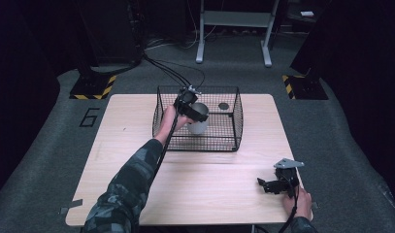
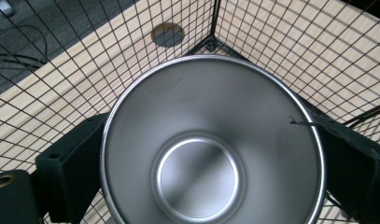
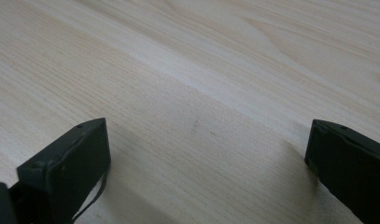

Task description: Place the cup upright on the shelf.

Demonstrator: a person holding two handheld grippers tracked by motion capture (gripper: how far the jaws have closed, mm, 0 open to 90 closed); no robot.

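Left tool (image 1: 195,110) inside the black wire basket (image 1: 236,121) at the far middle of the counter (image 1: 209,189), jaws set on opposite sides of a steel cup (image 1: 199,124) and closed against its outer wall just below the rim. Cup (image 2: 211,144) upright, mouth up, empty, seen straight down its bore in the left gripper view. Whether its base rests on the basket floor or hangs just above: cannot tell. Cup's long axis vertical, running directly below the left tool, so any coming move turns on a straight rise or drop clear of the basket walls. Nearest basket corner (image 2: 211,44) just beyond the rim. Right tool (image 1: 272,185) well apart at the near right edge, low over bare wood, jaws spread wide, holding nothing. Left hand plainly nearer.
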